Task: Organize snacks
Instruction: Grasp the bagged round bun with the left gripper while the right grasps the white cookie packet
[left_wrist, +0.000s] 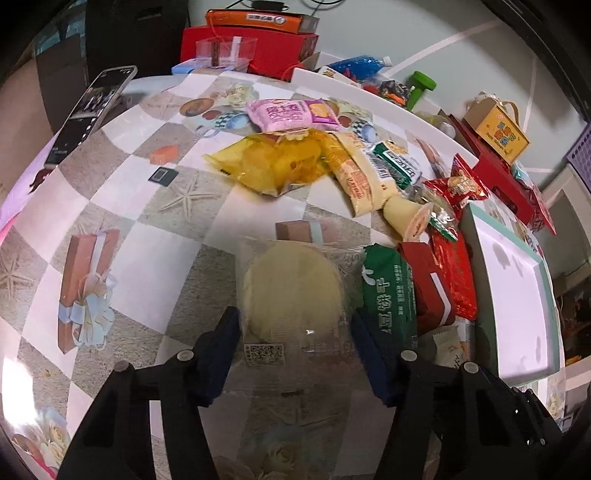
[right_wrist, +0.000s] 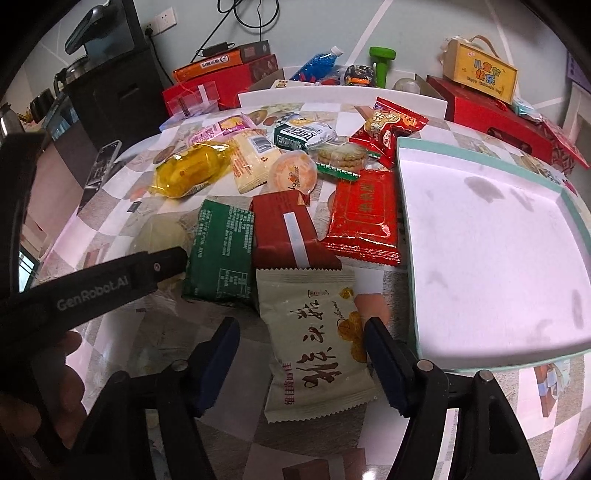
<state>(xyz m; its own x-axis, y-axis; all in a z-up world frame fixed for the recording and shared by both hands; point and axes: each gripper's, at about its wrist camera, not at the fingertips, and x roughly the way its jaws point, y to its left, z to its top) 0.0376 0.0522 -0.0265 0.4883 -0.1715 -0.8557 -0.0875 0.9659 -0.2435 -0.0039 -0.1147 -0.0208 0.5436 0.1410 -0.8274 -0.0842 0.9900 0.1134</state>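
A round pale pastry in a clear wrapper (left_wrist: 291, 288) lies on the patterned tablecloth. My left gripper (left_wrist: 295, 332) straddles it, and both blue pads touch the wrapper's sides. In the right wrist view a cream packet with dark brush lettering (right_wrist: 314, 343) lies between the fingers of my right gripper (right_wrist: 301, 343). The right pad meets the packet's edge; a gap shows at the left pad. A green packet (right_wrist: 221, 251), a dark red packet (right_wrist: 284, 232) and a bright red packet (right_wrist: 364, 218) lie just beyond. The left gripper's black arm (right_wrist: 110, 280) crosses in from the left.
A white tray with a teal rim (right_wrist: 498, 258) sits to the right of the snacks. Farther back lie a yellow bag (left_wrist: 280, 162), a pink packet (left_wrist: 288, 114) and several other snacks. A phone (left_wrist: 92, 107) leans at the far left. Red boxes (right_wrist: 491, 110) line the back.
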